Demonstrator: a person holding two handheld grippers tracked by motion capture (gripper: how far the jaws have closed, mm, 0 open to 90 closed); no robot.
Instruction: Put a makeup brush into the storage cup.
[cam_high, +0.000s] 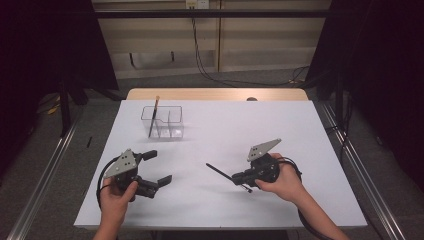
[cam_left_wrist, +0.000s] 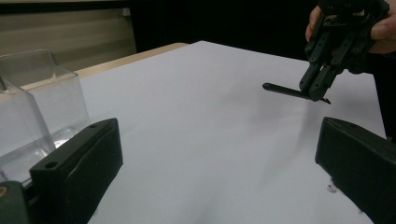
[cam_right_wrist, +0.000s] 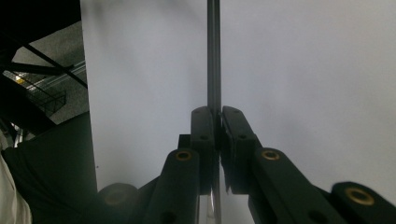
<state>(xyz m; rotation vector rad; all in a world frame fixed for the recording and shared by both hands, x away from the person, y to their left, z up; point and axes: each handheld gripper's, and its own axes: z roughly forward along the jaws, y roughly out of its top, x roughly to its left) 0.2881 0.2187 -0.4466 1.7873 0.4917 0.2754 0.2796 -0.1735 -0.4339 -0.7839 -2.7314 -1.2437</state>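
High view: the right gripper (cam_high: 239, 178) pinches a black pen (cam_high: 220, 173) just above the white table (cam_high: 225, 135), near-right; the left gripper (cam_high: 156, 167), jaws spread and holding nothing, sits near-left of it.

Clear glossy plastic organizer (cam_high: 167, 122); matt white tabletop (cam_high: 240, 130); black pen (cam_high: 220, 172).
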